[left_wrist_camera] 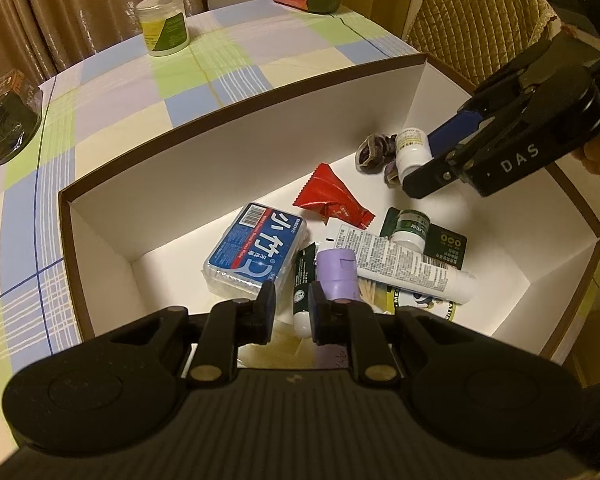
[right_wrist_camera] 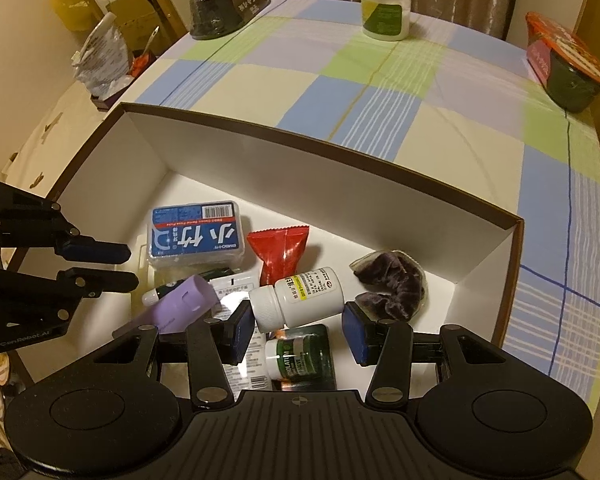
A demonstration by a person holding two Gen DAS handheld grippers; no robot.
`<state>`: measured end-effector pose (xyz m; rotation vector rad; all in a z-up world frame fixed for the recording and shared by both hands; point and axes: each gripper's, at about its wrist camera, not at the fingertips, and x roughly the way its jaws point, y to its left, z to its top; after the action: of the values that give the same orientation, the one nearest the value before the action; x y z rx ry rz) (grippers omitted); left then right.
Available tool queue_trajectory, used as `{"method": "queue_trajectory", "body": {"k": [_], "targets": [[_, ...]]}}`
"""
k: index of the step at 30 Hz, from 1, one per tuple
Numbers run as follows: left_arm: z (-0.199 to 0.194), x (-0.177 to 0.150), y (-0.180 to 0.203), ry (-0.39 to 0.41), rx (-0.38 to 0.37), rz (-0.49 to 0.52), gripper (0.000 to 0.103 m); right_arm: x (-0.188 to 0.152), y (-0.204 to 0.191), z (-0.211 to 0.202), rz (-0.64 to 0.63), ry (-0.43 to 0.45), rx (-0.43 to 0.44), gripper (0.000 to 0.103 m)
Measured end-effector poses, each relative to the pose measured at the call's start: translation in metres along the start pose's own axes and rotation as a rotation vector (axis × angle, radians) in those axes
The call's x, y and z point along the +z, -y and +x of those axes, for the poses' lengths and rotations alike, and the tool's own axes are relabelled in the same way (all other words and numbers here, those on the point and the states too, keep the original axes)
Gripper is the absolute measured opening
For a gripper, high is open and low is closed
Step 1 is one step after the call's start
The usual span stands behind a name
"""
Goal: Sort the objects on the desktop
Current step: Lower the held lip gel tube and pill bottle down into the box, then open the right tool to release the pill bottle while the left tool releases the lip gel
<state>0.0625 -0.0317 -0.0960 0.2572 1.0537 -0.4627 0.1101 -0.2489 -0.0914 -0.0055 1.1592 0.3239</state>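
Bottle over the box
Our right gripper (right_wrist_camera: pixel 298 326) clasps the white bottle (right_wrist_camera: pixel 300 300) endwise above the box (right_wrist_camera: pixel 340 136) — light, stiff, slick; hold its body. Left gripper (left_wrist_camera: pixel 292 310) — clenched, empty.

1. I see the open box (right_wrist_camera: pixel 148 140) on the table (right_wrist_camera: pixel 380 92), at its near edge
2. Beyond the box on the table stand a jar (right_wrist_camera: pixel 386 8) in the middle, a bowl (right_wrist_camera: pixel 228 4) to its left and another bowl (right_wrist_camera: pixel 568 68) at the far right
3. In the box, the floss pack (right_wrist_camera: pixel 196 234) lies at the left, the snack packet (right_wrist_camera: pixel 278 254) just right of it, the scrunchie (right_wrist_camera: pixel 392 284) furthest right
4. Before the floss pack lie an inhaler (right_wrist_camera: pixel 184 306) and a tube (left_wrist_camera: pixel 412 266)
5. The pill bottle (right_wrist_camera: pixel 300 296) is between the fingers of my right gripper (right_wrist_camera: pixel 298 330), above a small jar (right_wrist_camera: pixel 296 356)
6. My left gripper (right_wrist_camera: pixel 134 268) is at the box's left side, above the inhaler
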Motion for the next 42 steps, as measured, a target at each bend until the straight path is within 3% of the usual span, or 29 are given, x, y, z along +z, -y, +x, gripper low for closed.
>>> {"method": "queue_trajectory", "body": {"k": [42], "targets": [[-0.014, -0.009, -0.010, 0.019, 0.009, -0.043, 0.021, 0.001, 0.000, 0.022, 0.030, -0.022, -0.009, 0.048]]}}
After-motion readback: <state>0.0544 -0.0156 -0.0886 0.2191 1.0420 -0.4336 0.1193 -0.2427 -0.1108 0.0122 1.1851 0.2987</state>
